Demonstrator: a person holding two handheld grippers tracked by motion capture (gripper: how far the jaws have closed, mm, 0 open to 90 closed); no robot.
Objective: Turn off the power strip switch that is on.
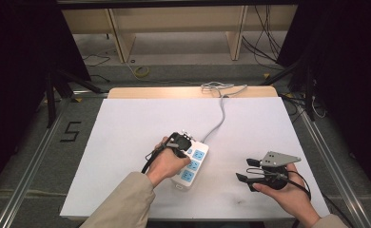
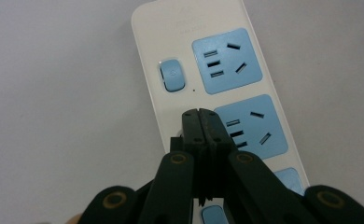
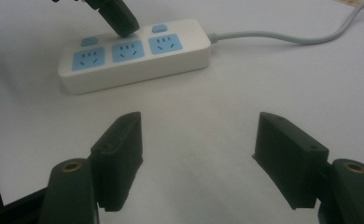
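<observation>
A: White sheeting covers the table (image 1: 126,123), with dark floor and loose cables beyond it. What's on the left?

B: Left claw (image 2: 201,114), jaws pressed together with nothing between them. Its tip points down onto the strip (image 1: 199,164), right at the middle switch. In the left gripper view the closed tip sits on the white casing beside the middle socket (image 2: 250,128), with the next switch (image 2: 172,74) just ahead of it. From the right gripper view the tip appears to be touching the middle switch itself, though the jaws cover it, so I can't say whether it is pressed.

A: And how does the strip lie?

B: Near the table's middle, slightly toward the person. Its long axis runs diagonally, the cord (image 1: 220,114) leaving the far end toward the back edge. The switches line the strip's left side, the sockets its right.

A: The right side?

B: Right claw (image 1: 244,169) is held just above the table, jaws wide and empty, pointing left toward the strip but well apart from it.

A: So which hand is placed for the next move?

B: The left, I'd judge. It is already on the strip, and any switch is a short shift along that diagonal.
</observation>
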